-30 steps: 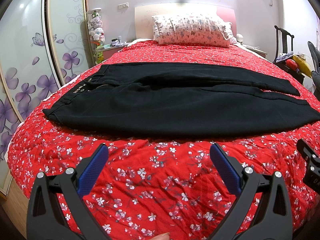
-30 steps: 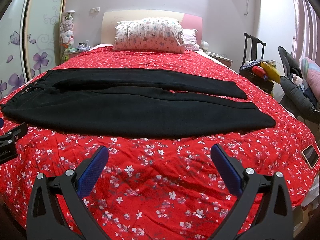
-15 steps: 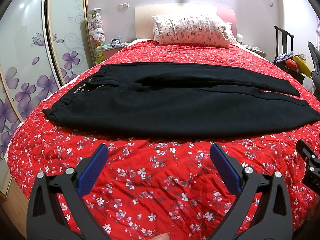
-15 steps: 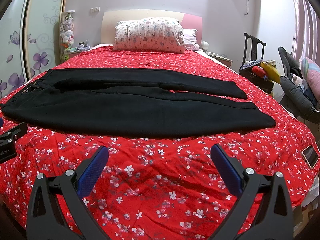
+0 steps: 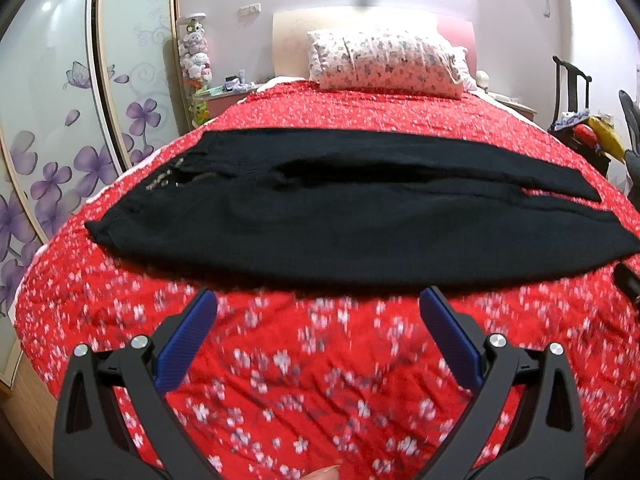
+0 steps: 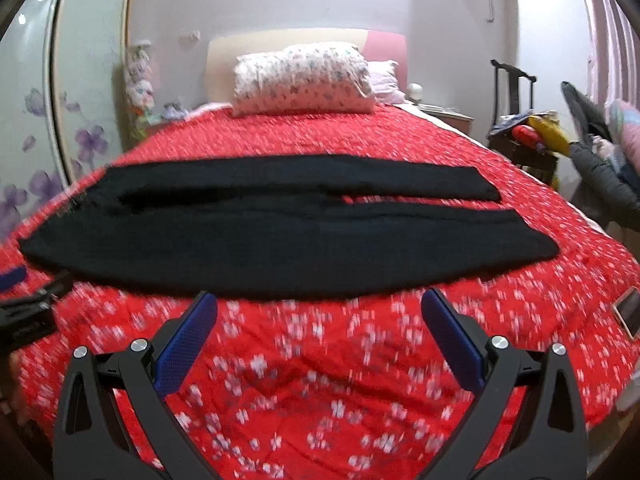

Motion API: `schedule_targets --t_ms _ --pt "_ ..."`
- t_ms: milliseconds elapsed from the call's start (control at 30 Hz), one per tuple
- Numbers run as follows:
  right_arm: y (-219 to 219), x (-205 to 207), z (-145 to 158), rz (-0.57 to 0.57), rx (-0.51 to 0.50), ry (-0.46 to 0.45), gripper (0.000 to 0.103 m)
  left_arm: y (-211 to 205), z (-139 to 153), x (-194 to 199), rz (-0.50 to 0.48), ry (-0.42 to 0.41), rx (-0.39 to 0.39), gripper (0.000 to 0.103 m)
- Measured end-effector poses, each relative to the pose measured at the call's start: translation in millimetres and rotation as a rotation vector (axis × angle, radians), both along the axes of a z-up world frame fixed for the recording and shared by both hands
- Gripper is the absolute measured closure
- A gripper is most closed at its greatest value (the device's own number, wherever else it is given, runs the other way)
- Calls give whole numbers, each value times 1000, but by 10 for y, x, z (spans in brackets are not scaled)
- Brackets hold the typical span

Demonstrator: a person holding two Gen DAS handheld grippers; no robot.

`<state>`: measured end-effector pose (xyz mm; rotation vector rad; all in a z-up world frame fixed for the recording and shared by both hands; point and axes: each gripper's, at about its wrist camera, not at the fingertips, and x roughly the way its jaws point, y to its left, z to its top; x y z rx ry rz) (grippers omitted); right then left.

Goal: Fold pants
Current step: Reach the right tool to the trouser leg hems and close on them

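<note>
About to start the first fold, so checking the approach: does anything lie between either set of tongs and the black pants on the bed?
Nothing visible does. Only bare red bedspread lies between the open left tongs and the pants, and likewise ahead of the open right tongs.

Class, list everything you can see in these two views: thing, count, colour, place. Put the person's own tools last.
pants: one, black, spread flat across the bed, waist to the left
bedspread: one, red with white flowers, covering the bed
pillow: one, white floral, at the headboard
wardrobe doors: white with purple flowers, left wall
phone: one, dark screen, right edge of the bed
left claw: black with blue pads, open, in front of the pants
right claw: black with blue pads, open, in front of the pants
</note>
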<state>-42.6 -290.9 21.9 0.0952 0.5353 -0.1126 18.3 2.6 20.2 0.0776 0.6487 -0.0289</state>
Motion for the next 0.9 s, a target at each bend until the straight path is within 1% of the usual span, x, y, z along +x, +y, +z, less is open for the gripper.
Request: schedule_targets --t_ms 67,133,200,267,300,333,400,433,467,567,600,667,767,800,833,867,900 --pt "-229 83 155 36 58 -19 1 -18 138 75 1 -10 -9 2" --pt "-488 223 261 68 117 -7 1 -17 245 203 -3 2 -48 2" --pt "-878 519 329 72 206 75 1 -49 238 276 6 18 -101 2" --pt "-1205 779 339 38 284 142 1 -31 249 429 5 49 -188 2" --pt "-1457 950 336 -14 337 190 1 -14 227 515 8 74 -233 2" --pt "-1670 1092 320 -58 382 231 1 -13 206 561 9 89 -259 2" --pt "-2084 1320 277 -136 452 272 1 7 133 655 40 117 -297 2" --pt "-2242 1373 255 -169 475 259 1 14 95 684 50 125 -310 2" --pt "-2450 1472 245 -210 511 227 1 20 49 704 58 130 -317 2" --pt "-2876 1754 182 -238 615 165 1 4 -55 734 40 132 -324 2" --pt "-2962 1844 162 -240 622 164 1 -3 -79 740 20 125 -335 2" --pt "-3111 2082 152 -263 576 162 1 -25 -125 742 -20 101 -379 2" --pt "-3295 2419 144 -322 439 131 1 -16 -215 711 -72 54 -477 2" --pt "-3354 2491 100 -340 417 120 2 -25 -239 720 -77 54 -482 2" --pt "-3403 2588 55 -364 392 117 10 -56 -271 734 -78 63 -461 2" --pt "-3533 2688 8 -373 385 126 17 -102 -300 758 -78 75 -420 2" --pt "-3588 2785 -65 -380 380 142 19 -144 -316 794 -82 91 -389 2"
